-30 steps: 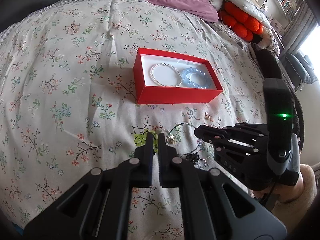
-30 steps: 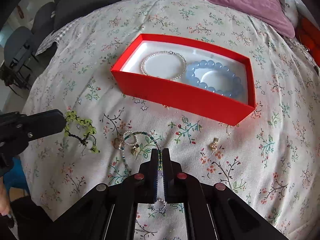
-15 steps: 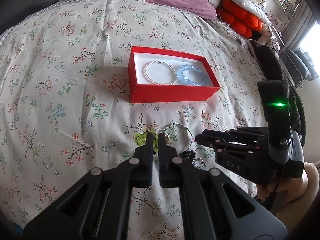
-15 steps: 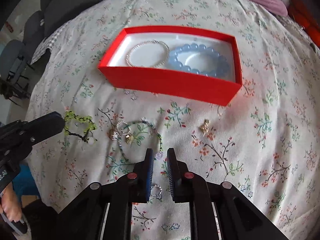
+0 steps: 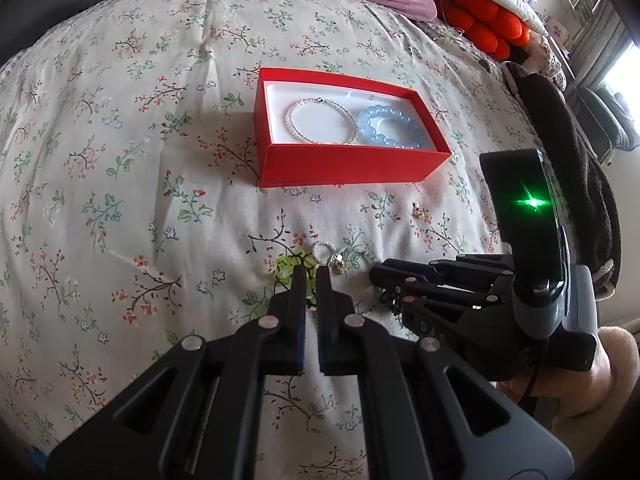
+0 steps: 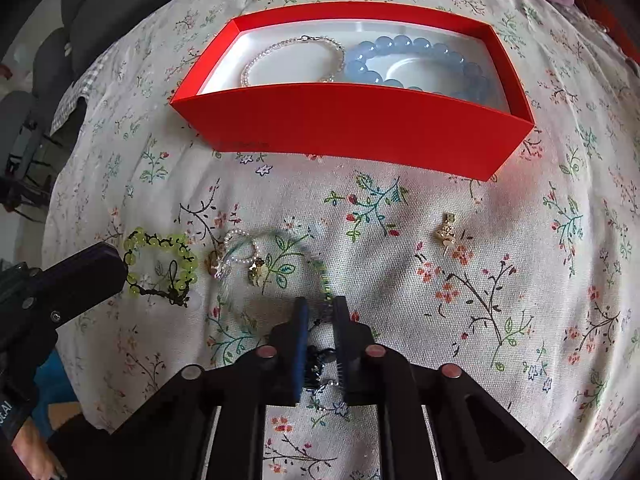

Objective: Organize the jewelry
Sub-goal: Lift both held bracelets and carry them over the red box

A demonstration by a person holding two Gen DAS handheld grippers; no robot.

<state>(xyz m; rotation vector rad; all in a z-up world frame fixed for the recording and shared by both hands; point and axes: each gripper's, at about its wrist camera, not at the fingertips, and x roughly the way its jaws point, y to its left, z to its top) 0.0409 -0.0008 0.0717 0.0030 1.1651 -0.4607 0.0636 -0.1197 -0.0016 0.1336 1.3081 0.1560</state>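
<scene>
Black, my right gripper (image 6: 320, 312) sits low over the quilt (image 6: 520, 300) with its jaws a narrow gap apart, straddling a thin green-beaded chain (image 6: 320, 272). The strand runs up between the fingers and a dark beaded clump (image 6: 316, 360) lies deeper in the gap; I cannot tell whether the pads already pinch the chain, but they do not look clamped. My left gripper (image 5: 310, 276) hovers with its fingers nearly together, only a slim slit showing, holding nothing; its tips are just beside the green bracelet (image 6: 160, 264).

From the right gripper outward: at 11 o'clock a small pearl loop (image 6: 240, 244) with gold charms (image 6: 256, 270) lies tangled with the chain, at 10 o'clock the green bracelet, and at 1 o'clock a gold earring (image 6: 447, 232) lies alone, well apart from the rest. At 12 o'clock stands the red box (image 6: 352, 124).

As for progress, I judge the job partly done: a pearl bracelet (image 6: 292, 60) and a blue bead bracelet (image 6: 416, 64) already rest side by side in the box. Still on the quilt are the chain, the pearl loop and charms, the green bracelet, the earring and the dark clump. The chain looks like my next piece to lift, and its tangle with the loop may drag neighbours along.
</scene>
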